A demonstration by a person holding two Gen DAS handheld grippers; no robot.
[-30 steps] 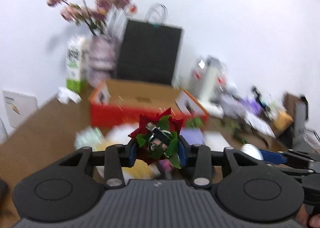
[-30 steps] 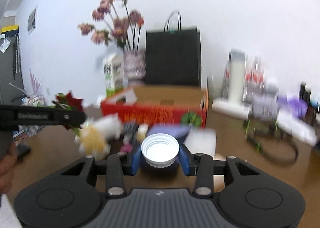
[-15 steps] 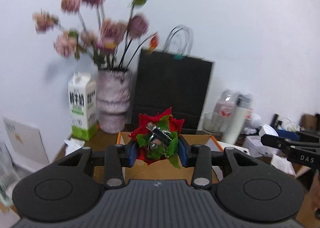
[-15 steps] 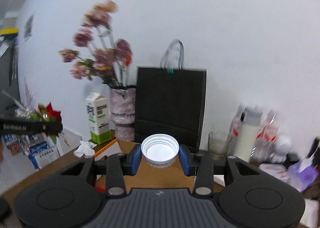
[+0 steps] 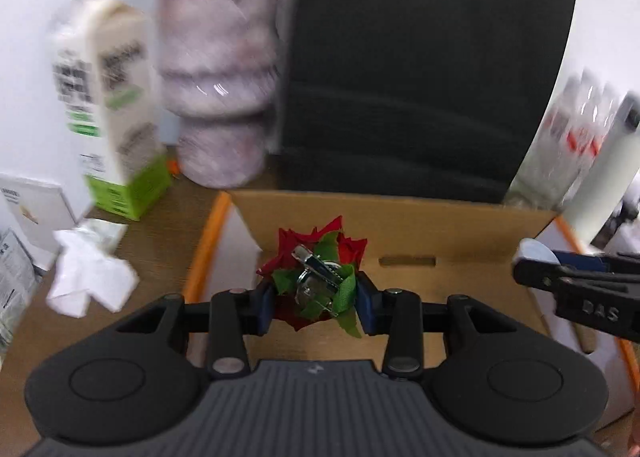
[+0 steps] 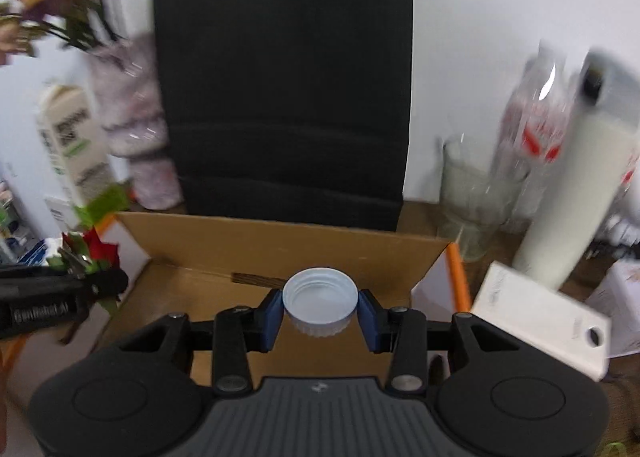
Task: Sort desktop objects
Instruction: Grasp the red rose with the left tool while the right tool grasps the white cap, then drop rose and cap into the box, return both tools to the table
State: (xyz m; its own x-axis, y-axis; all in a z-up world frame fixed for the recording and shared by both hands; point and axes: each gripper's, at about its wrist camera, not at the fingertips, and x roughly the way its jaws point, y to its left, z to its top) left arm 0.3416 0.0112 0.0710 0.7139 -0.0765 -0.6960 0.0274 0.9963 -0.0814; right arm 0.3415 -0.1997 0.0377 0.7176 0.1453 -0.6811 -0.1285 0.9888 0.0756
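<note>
My left gripper point(image 5: 316, 303) is shut on a red flower clip point(image 5: 318, 281) with green leaves and a metal clasp. It hangs over the open cardboard box point(image 5: 404, 229), near the box's left side. My right gripper point(image 6: 320, 311) is shut on a white bottle cap point(image 6: 320, 303), open side up, above the same cardboard box point(image 6: 280, 241). The left gripper with the flower clip point(image 6: 92, 251) shows at the left edge of the right wrist view. In the left wrist view the right gripper's fingers point(image 5: 576, 285) reach in from the right with the cap point(image 5: 536, 251).
Behind the box stands a black paper bag point(image 5: 424, 69). A milk carton point(image 5: 108, 117) and a mottled vase point(image 5: 220, 77) are at the back left, crumpled tissue point(image 5: 90, 273) beside the box. A glass point(image 6: 476, 193), a white bottle point(image 6: 576, 193) and a white card box point(image 6: 540, 321) stand right.
Both grippers have swept forward from the clutter in front of the box to above its open top, each still holding its object. The bag, vase and carton now loom much closer.
</note>
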